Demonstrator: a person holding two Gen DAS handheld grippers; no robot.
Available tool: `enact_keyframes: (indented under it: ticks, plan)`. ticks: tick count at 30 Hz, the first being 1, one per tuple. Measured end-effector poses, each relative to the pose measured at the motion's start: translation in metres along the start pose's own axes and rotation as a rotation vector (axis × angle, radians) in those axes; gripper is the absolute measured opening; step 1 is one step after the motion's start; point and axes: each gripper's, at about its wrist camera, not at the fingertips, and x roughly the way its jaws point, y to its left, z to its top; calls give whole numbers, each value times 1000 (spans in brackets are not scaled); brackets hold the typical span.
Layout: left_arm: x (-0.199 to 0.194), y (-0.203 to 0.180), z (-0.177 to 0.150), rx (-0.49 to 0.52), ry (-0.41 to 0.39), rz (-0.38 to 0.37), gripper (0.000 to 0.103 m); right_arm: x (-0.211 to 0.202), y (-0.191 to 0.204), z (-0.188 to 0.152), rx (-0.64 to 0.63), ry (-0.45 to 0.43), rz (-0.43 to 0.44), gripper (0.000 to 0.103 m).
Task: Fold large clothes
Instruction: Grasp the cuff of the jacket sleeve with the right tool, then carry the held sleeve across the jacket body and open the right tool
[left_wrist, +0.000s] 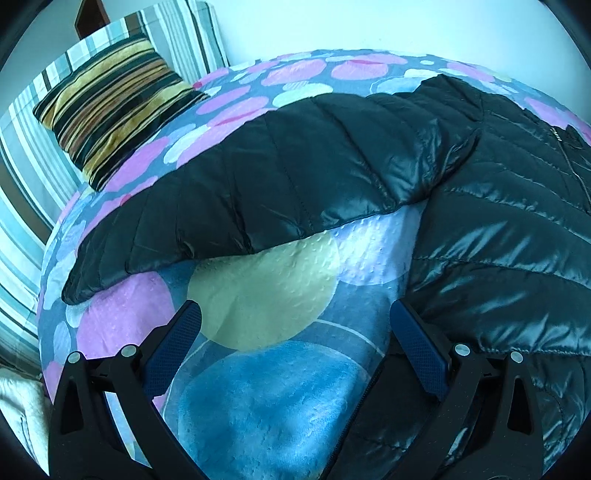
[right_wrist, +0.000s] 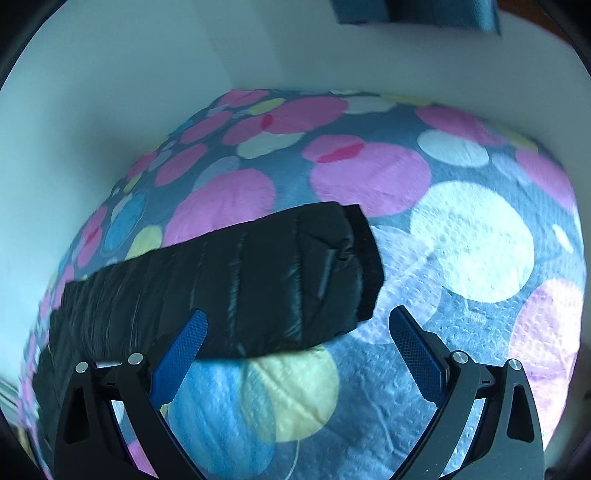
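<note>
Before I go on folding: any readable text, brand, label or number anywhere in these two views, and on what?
No readable text in either view.
Black puffer jacket: a tiny pale mark beside the zipper near the right edge could be a tag or zip pull, too small to read.
Jacket sleeve cuff: plain, no label.
Dotted blanket: pattern only.
Striped cushion: stripes only.
</note>
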Motion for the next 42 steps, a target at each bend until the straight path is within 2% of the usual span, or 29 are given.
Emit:
enact_keyframes:
  ticks: [7, 10, 12, 16, 18, 20, 21, 23, 28, 33, 38, 42]
  plan:
    - [4, 2, 2, -9, 16, 3, 101, 22, -15, 9, 63, 19, -15, 97]
    - [6, 1, 2, -6, 19, 8, 101, 32, -17, 8, 89, 51, 7, 92]
    - [7, 1, 1, -6, 17, 10, 101, 35, -15, 8, 82, 43, -2, 90]
    - [6, -1, 0, 1, 12, 20, 101, 40, -14, 11, 108, 23, 0, 72]
    - [6, -2, 0, 2, 10, 24, 101, 42, -14, 14, 122, 13, -4, 68]
    - [6, -2, -1, 2, 10, 25, 101, 44, -12, 15, 117, -2, -13, 52]
    - [6, -2, -1, 2, 10, 26, 101, 45, -10, 16, 110, -9, -7, 48]
    - [6, -3, -1, 3, 11, 27, 101, 45, -7, 18, 98, -21, 15, 30]
    - [7, -1, -1, -2, 16, 20, 101, 30, 6, 21, 53, -82, 19, 24]
    - [7, -1, -1, -3, 15, 21, 101, 2, 44, 22, -47, -154, 77, 23]
    - [7, -1, -1, -4, 17, 21, 101, -24, 117, 12, -219, -206, 160, 23]
    - [7, -1, -2, -4, 15, 24, 101, -35, 176, -5, -326, -207, 243, 22]
